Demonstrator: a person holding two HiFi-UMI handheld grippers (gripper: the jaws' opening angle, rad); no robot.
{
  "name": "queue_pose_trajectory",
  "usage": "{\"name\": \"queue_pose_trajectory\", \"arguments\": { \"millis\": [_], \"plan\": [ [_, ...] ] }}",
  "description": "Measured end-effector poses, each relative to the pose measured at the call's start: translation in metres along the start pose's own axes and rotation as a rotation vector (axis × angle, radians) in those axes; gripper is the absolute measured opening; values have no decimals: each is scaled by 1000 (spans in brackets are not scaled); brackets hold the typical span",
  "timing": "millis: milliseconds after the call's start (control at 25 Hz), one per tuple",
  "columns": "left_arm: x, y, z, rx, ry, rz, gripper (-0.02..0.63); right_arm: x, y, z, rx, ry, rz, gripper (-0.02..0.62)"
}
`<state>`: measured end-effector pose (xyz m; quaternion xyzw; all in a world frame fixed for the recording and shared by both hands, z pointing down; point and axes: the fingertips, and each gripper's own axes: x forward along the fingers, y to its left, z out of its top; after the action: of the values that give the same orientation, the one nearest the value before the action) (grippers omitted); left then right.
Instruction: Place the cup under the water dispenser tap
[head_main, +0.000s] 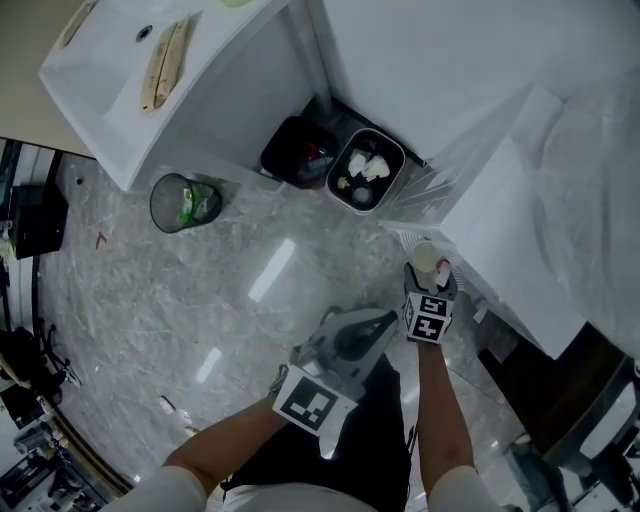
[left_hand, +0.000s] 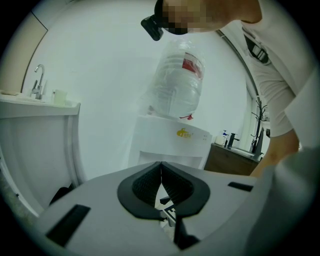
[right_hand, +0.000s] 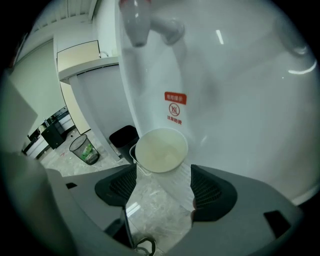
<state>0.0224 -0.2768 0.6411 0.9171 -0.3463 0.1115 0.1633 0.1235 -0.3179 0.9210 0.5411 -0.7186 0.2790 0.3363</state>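
- Under the dispenser (right_hand: 225, 100), the cup (right_hand: 161, 150) stands upright on the tray (right_hand: 177, 181), mouth up and apparently empty.
- The tap (right_hand: 137, 24) sits high above the cup and slightly to its left in the right gripper view. With the wide-angle bend, I cannot confirm that the cup is exactly plumb under it.
- Right claw (right_hand: 163, 180): the jaws are spread wide and neither pad touches the cup. The cup sits just ahead of the tips, so it is free-standing and not gripped.
- Left claw (left_hand: 161, 172): the jaws are closed together with nothing between them. It is held back from the dispenser and takes no part.
- Judged step: release is made and withdrawal is due.
- Recommended:
  - Keep the jaws wide and draw the right claw straight back along its own line.
  - Avoid any sideways sweep, since a light empty cup would likely tip or slide at a brush on the rim.
  - Confirm from the head view that the cup (head_main: 425, 258) sits under the spout. If it is off, regrip low on the wall and nudge it rather than pushing it with an open jaw.
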Motion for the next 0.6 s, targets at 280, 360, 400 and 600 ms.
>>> {"name": "queue_pose_trajectory", "arguments": {
  "millis": [280,360,400,600],
  "plan": [
    [-15,-18,37,-4,8,-2,6,-90,35,17,0,8,40,307],
    [-21,-22,53,-11,-1,-2,6,-119,51,38,1,-19,77,304],
    [-24,-24,61,-12,-5,-1,6,-135,56,51,4,-37,93,302],
    [-45,-44,98,-5,20,7,6,-230,77,118,33,-151,149,258]
  ]
}}
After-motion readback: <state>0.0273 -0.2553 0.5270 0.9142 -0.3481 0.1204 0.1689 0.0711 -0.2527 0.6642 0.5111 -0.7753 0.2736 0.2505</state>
